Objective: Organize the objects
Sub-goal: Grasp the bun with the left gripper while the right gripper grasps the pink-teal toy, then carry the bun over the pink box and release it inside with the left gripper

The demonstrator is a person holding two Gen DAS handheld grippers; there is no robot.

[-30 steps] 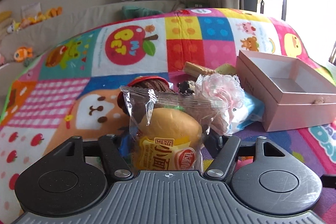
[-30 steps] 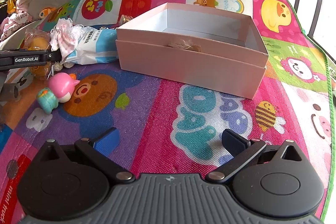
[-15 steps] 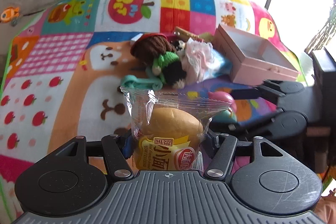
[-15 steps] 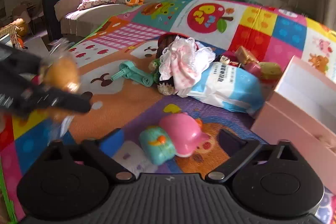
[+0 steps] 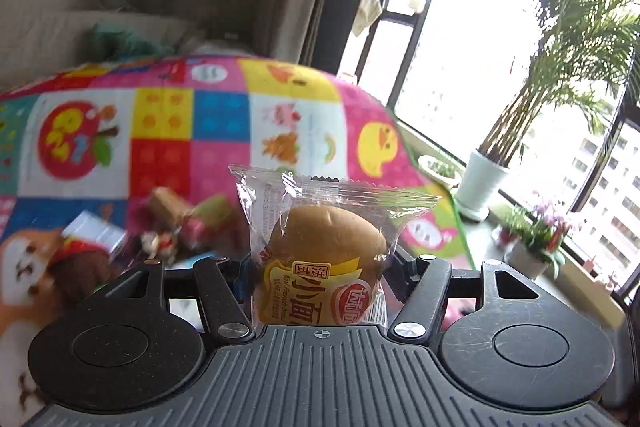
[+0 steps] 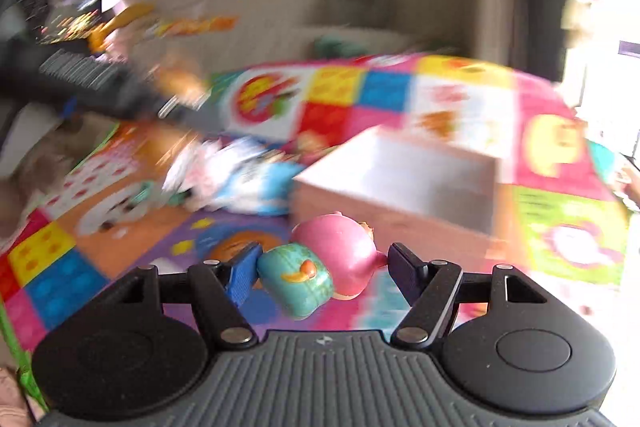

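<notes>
- Patchwork play mat [image 6: 400, 95]: pink box [image 6: 400, 187] ahead, blurred toy pile [image 6: 240, 179] left.
- Your left gripper [image 5: 318, 271] clamps the bagged bun [image 5: 326, 247].
- Your right gripper [image 6: 322, 267] pinches the pink-and-teal toy [image 6: 320, 267].

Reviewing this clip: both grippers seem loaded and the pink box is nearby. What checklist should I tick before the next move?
1. Left gripper holds the bread packet: ok.
2. Right gripper holds the pink and teal toy: ok, pinched between both fingers.
3. Pink box open on top: ok.
4. Box interior free: cannot tell, blurred.
5. Grippers apart from each other: ok, left one off to the side in the right wrist view.
</notes>
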